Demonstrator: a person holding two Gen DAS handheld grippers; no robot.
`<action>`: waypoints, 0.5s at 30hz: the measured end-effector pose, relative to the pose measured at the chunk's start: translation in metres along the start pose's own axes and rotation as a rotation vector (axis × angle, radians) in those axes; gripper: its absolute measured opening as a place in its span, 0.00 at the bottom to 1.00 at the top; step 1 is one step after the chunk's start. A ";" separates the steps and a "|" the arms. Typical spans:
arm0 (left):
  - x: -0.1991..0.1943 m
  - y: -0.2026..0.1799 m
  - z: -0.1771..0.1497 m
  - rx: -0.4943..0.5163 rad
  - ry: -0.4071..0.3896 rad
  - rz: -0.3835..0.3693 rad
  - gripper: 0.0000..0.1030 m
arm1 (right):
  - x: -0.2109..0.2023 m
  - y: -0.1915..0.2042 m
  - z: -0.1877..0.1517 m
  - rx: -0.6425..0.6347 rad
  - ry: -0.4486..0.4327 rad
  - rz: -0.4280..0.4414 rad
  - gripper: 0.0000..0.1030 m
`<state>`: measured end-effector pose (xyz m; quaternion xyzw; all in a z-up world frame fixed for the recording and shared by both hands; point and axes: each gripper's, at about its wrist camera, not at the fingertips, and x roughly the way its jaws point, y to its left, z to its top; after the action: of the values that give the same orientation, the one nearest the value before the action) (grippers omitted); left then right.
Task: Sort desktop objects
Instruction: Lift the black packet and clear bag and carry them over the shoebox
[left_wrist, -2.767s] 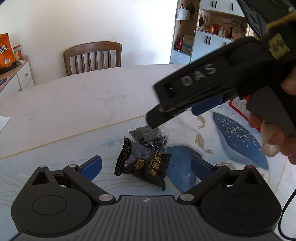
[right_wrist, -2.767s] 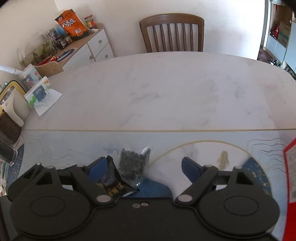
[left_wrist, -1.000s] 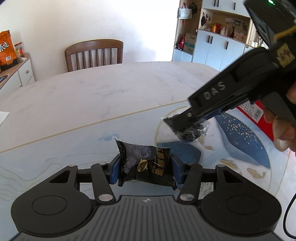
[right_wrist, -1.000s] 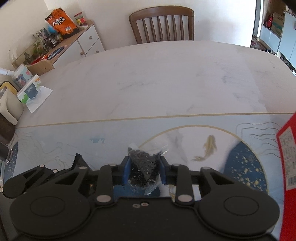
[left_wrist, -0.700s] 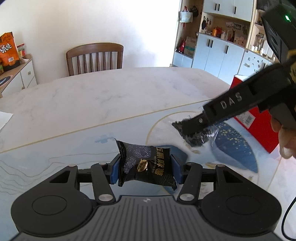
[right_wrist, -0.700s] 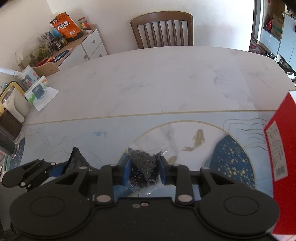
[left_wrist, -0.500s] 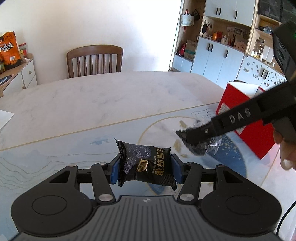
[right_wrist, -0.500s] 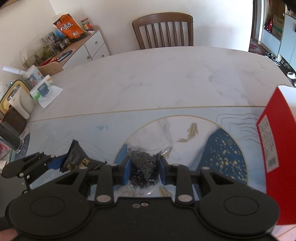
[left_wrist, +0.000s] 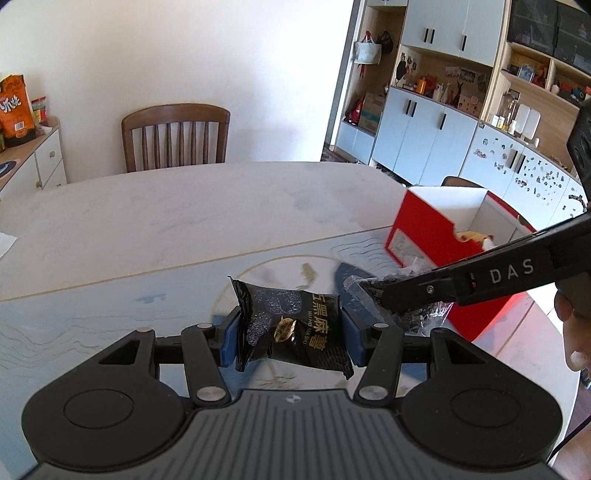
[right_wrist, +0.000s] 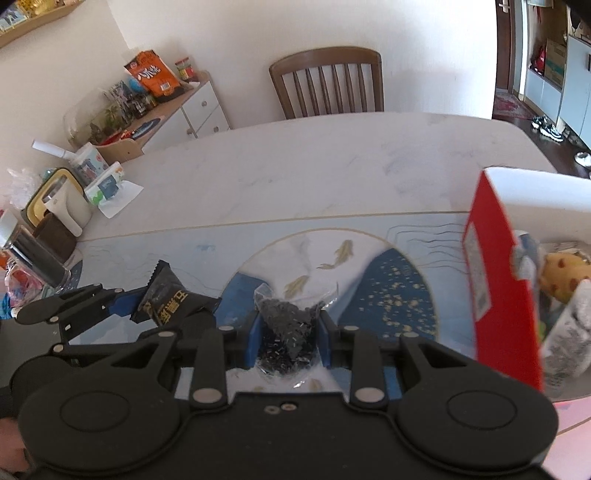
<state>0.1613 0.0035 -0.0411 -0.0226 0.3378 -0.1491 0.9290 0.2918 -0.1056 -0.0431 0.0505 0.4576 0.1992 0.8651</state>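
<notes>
My left gripper (left_wrist: 290, 334) is shut on a black snack packet (left_wrist: 295, 326) with gold lettering, held above the blue patterned mat (left_wrist: 110, 314). That packet (right_wrist: 166, 299) also shows at the left of the right wrist view. My right gripper (right_wrist: 288, 334) is shut on a clear bag of small black bits (right_wrist: 286, 328), lifted over the mat (right_wrist: 391, 295). In the left wrist view the right gripper (left_wrist: 373, 291) reaches in from the right with the bag (left_wrist: 421, 315), close to the red box (left_wrist: 421, 240). The red box (right_wrist: 495, 291) stands open at the right with several items inside.
A wooden chair (left_wrist: 175, 136) stands at the table's far side. On the left edge are a tissue pack (right_wrist: 105, 188), a white container (right_wrist: 62, 206) and a dark jar (right_wrist: 33, 258). A sideboard (right_wrist: 162, 110) with snack bags lines the wall. A hand (left_wrist: 574, 328) grips the right tool.
Both grippers closed on their packets, lifted them off the mat and carried them rightward; the red box has come into view near the right gripper.
</notes>
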 end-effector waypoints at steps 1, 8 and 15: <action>-0.001 -0.005 0.002 -0.002 -0.002 -0.001 0.52 | -0.004 -0.004 0.000 0.000 -0.003 0.001 0.29; -0.004 -0.038 0.016 -0.024 -0.023 -0.015 0.52 | -0.029 -0.037 -0.003 0.006 -0.023 0.015 0.29; 0.002 -0.070 0.030 -0.016 -0.039 -0.014 0.52 | -0.051 -0.068 -0.004 0.000 -0.044 0.026 0.29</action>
<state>0.1636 -0.0653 -0.0090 -0.0353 0.3205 -0.1525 0.9342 0.2832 -0.1883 -0.0240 0.0607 0.4377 0.2092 0.8723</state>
